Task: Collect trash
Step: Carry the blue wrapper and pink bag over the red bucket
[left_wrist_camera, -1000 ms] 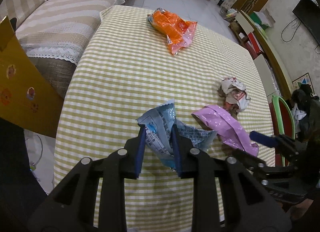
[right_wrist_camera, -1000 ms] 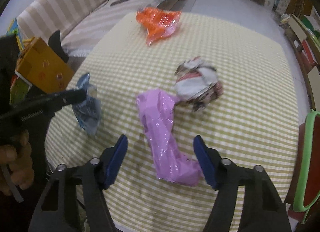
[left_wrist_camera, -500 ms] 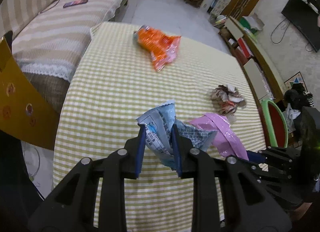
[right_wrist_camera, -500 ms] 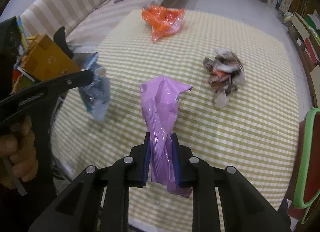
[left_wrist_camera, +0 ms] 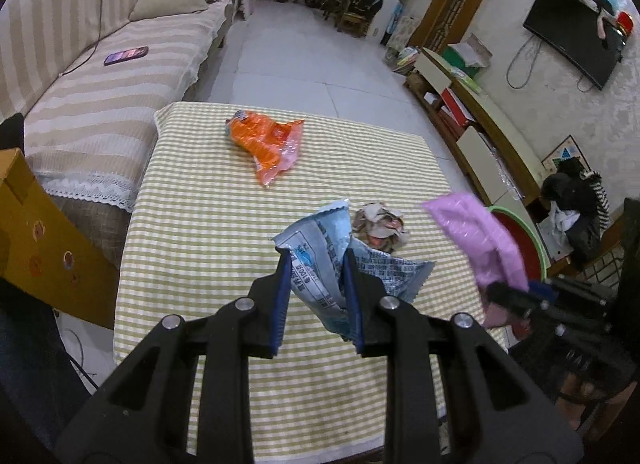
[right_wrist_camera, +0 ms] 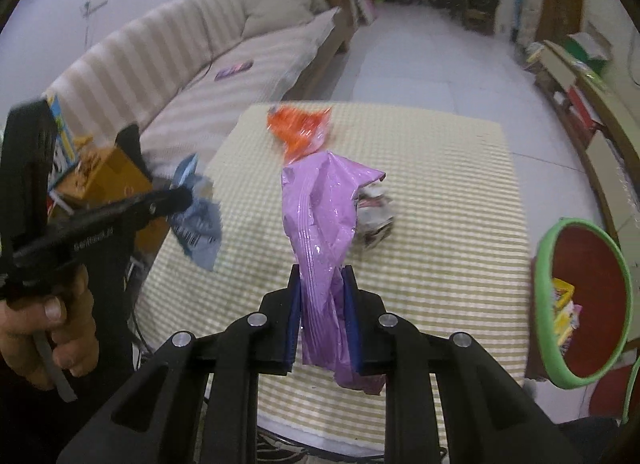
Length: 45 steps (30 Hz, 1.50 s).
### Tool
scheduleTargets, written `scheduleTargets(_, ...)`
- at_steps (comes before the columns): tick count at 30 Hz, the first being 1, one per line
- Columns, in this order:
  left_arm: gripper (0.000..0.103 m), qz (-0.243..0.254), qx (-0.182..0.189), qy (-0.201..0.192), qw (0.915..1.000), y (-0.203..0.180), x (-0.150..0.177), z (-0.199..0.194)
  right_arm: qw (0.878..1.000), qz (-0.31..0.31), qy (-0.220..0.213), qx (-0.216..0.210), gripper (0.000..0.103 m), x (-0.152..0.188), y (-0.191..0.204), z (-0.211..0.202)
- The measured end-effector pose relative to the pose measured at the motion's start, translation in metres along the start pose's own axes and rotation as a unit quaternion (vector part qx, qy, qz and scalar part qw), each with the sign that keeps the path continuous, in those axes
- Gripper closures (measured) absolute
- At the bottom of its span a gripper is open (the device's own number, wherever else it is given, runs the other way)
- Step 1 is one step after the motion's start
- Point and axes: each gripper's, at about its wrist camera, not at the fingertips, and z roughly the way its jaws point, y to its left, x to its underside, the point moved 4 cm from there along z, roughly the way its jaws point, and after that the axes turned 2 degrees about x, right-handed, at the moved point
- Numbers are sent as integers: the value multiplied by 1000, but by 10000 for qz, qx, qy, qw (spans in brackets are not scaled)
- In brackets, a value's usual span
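My left gripper is shut on a crumpled blue wrapper, held above the checked table. The same blue wrapper hangs from that gripper at the left of the right wrist view, with a hand below it. My right gripper is shut on a pink wrapper, lifted off the table; the pink wrapper also shows at the right of the left wrist view. An orange wrapper lies at the table's far side. A crumpled paper wad lies mid-table.
A red bin with a green rim stands off the table's right edge, with some packets inside. A yellow cardboard box sits left of the table. A striped sofa with a phone runs along the far left.
My right gripper closed on the pink wrapper and lifted it off the table. Both grippers have risen with their wrappers, so the table looks farther away.
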Motion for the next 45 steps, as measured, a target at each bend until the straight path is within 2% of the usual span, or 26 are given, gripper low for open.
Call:
scheduleTargets(4, 79, 118, 234, -9, 9997, -20, -7, -4, 9988, 396, -281, 111, 84, 1, -28, -17)
scheduleTargets(10, 79, 573, 526, -97, 9969, -75, -23, -4, 9927, 823, -792, 394, 84, -1, -73, -49)
scheduleTargets(14, 79, 914, 750, -83, 9930, -122, -31, 4, 9861, 1081, -1080, 655, 84, 3, -109, -69)
scheduleTargets(22, 79, 1429, 1059, -10, 9841, -201, -39, 27, 9706, 1719, -1388, 957, 84, 19, -176, -91)
scheduleTargets(34, 79, 1925, 1460, 299, 9699, -293, -32, 72, 9522, 2336, -1511, 1264, 84, 52, -246, -112)
scheduleTargets(45, 79, 2153, 1526, 633, 9625, -327, -24, 112, 9412, 2742, -1400, 1392, 84, 68, -279, -103)
